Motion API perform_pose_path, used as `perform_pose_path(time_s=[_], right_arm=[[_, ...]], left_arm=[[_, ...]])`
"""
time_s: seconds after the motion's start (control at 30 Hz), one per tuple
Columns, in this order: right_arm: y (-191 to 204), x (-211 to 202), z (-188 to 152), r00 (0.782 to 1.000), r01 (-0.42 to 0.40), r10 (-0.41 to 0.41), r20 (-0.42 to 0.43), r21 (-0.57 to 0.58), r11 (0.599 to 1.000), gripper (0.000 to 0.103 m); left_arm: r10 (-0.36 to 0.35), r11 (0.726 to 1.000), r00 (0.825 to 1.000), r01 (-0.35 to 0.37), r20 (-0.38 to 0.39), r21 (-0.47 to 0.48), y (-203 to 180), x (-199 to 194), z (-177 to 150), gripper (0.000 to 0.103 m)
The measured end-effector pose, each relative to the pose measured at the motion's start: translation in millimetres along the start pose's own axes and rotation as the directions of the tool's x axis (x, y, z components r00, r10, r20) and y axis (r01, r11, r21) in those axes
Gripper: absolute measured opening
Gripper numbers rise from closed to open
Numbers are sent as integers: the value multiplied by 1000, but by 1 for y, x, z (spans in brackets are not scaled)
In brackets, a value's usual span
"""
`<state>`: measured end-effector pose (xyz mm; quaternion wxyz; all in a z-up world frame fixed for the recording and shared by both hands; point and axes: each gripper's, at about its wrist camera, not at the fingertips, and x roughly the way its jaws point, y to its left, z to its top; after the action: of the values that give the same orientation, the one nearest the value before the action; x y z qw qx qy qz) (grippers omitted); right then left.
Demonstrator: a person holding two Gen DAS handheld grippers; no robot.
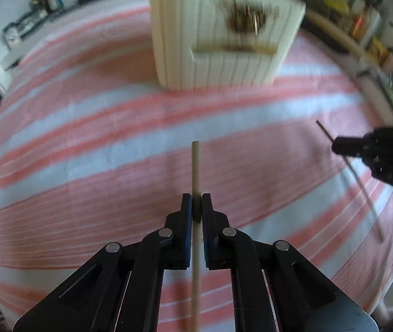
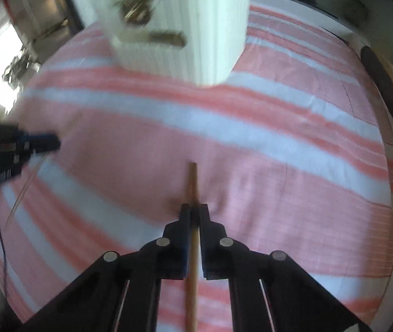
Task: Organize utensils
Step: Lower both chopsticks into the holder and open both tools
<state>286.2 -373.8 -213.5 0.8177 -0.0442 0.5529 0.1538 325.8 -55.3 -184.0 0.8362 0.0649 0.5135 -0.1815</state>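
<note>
Each hand is carrying one chopstick over the striped pink-and-white cloth point(image 1: 85, 127), and both sets of fingers are pinching down hard on wood. The left gripper point(image 1: 196, 202) is clamping a pale chopstick point(image 1: 195, 166) partway along its length, the free end sticking out ahead of the tips and the rest running back between the arms; the right gripper point(image 2: 194, 211) is doing the same with a browner chopstick point(image 2: 192, 182). From the left wrist view the right gripper's stick is showing as a thin line crossing its closed tips at a slant. Ahead of both is standing the white ribbed utensil holder point(image 1: 224, 61), blurred, with darker utensils already poking out of its top — that is where these look to be heading. A chopstick like this is light and stiff, but it is thin, round and smooth, so I would expect it to swivel or slide in a two-point pinch. Gripping nearer the middle, as both are doing, should be keeping the stick balanced — a hold close to one end would be letting the long side droop.
</note>
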Motion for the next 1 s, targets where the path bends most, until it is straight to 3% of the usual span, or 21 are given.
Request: perform_pose_path(time_s=[0.1,0.23,0.3,0.43,0.53,0.6,0.73,0.8,0.93,1.0], right_arm=[[7,-53,-3,984,-66,62,167,17,998,6],[28,-136,-17,926,-59,82,369,-74,995,6],[37,-164,-27,898,-43,84,433,-103,994,6],[49,-187,-36,850,-15,76,522,-119,993,6],[54,-188,-26,821,-3,64,568,-106,994,6],[48,-197,-14,799,-22,69,597,-86,996,6],[38,-228,12,750,-2,56,659,-82,997,6],[35,-241,33,723,5,53,689,-82,997,6],[31,-262,75,635,30,46,771,-85,996,6],[31,-261,94,608,27,49,793,-82,996,6]], left_arm=[[-37,999,990,40,133,-17,4,-47,-2,5],[-93,995,946,95,311,8,6,-120,-12,5],[-111,994,920,111,375,22,6,-147,-19,5],[-114,993,890,121,441,13,2,-163,-12,5],[-95,994,873,106,478,4,1,-173,-5,5],[-92,993,852,114,515,-11,7,-189,4,5],[-64,991,786,123,614,-54,20,-227,37,5],[-69,983,750,164,658,-84,28,-243,66,5],[-20,980,666,161,745,-117,31,-258,107,5],[37,982,626,124,779,-146,29,-250,131,5]])
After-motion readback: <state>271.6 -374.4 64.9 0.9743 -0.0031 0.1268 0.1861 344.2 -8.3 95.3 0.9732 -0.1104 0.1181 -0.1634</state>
